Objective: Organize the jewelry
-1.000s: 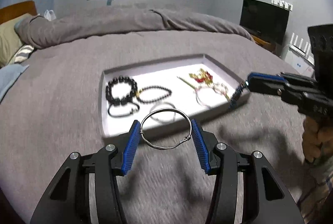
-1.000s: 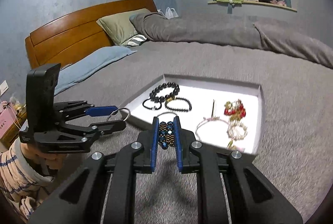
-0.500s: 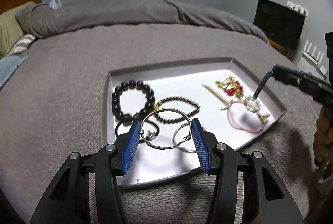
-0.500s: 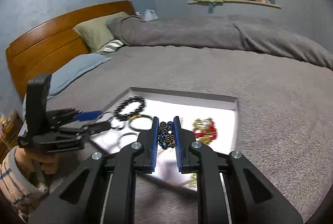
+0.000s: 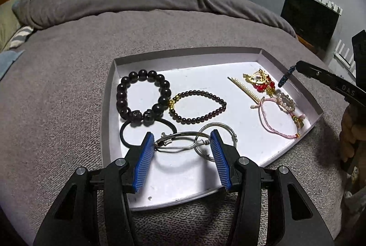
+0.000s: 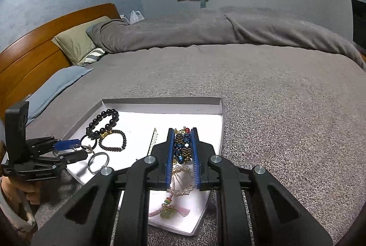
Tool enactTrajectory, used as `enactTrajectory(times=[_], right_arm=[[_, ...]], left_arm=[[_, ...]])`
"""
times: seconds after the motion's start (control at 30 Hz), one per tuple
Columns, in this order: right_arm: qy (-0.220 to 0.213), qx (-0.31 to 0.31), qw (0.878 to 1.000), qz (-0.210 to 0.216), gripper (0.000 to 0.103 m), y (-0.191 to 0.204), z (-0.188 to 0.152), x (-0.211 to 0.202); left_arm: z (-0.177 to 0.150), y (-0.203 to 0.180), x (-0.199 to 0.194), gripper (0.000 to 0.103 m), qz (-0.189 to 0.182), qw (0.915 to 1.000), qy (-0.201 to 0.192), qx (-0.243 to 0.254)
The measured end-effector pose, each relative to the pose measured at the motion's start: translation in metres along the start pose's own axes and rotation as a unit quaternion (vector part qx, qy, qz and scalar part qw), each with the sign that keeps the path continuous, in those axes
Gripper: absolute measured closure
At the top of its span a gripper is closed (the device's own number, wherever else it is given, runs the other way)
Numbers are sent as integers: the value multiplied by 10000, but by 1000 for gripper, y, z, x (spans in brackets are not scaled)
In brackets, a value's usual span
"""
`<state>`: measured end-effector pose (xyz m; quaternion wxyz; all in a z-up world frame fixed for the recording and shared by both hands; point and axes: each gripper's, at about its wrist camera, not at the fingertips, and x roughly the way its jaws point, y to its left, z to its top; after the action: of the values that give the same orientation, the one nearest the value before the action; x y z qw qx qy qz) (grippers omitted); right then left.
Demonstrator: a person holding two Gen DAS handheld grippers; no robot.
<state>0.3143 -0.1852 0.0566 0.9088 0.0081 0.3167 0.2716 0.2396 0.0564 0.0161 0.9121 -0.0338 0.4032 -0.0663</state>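
Note:
A white tray [image 5: 265, 52] lies on the grey bed and holds several pieces of jewelry. My left gripper [image 5: 180, 143] is shut on a thin silver bangle [image 5: 176, 146], squeezed flat between the blue pads, low over the tray's near part. A second silver bangle [image 5: 216, 129] lies beside it. My right gripper [image 6: 183, 145] is shut on a blue and gold beaded bracelet [image 6: 183, 148] above the tray's right end; it also shows in the left wrist view [image 5: 284, 78]. The tray [image 6: 160, 100] shows in the right wrist view too.
In the tray lie a large black bead bracelet [image 5: 141, 97], a dark red bead bracelet [image 5: 199, 106], a black hair tie [image 5: 130, 134], a gold hairpin [image 5: 244, 89], a red and gold ornament [image 5: 260, 81] and a pink cord bracelet [image 5: 279, 115]. Pillows [image 6: 75, 40] and a wooden headboard [image 6: 34, 49] lie at the left.
Both grippers have moved forward over the tray. The left gripper has lowered, and its silver bangle now looks squeezed flat. The right gripper still holds the blue bracelet.

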Motion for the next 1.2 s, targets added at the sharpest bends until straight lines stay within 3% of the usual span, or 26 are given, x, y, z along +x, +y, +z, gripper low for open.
enactTrajectory(times=[0.1,0.27,0.33,0.4,0.53,0.87,1.07,1.2], right_arm=[[69,-30,10000,-55,89,1,-1,7],[178,-2,9997,-173,89,-2,-4,17],[150,19,9997,-202,84,-3,-4,15],[79,42,9997,-222,73,-4,-4,12],[-49,71,9998,-200,71,-4,-4,4],[-199,149,9996,165,52,9,-22,-27],[-367,48,9990,235,20,28,-38,-45],[-563,-290,9980,-11,7,44,-51,-55]], left_arm=[[1,1,-2,49,-7,10000,-37,-29],[1,2,-11,32,-12,9997,-226,-100],[1,2,-16,25,-13,9994,-318,-114],[1,2,-20,24,-19,9991,-392,-134],[-1,-1,-27,18,-55,9987,-492,-101],[-6,-7,-37,10,-88,9980,-628,-19],[-11,-6,-45,7,-14,9969,-773,-136],[-16,-7,-52,6,68,9960,-861,-215]])
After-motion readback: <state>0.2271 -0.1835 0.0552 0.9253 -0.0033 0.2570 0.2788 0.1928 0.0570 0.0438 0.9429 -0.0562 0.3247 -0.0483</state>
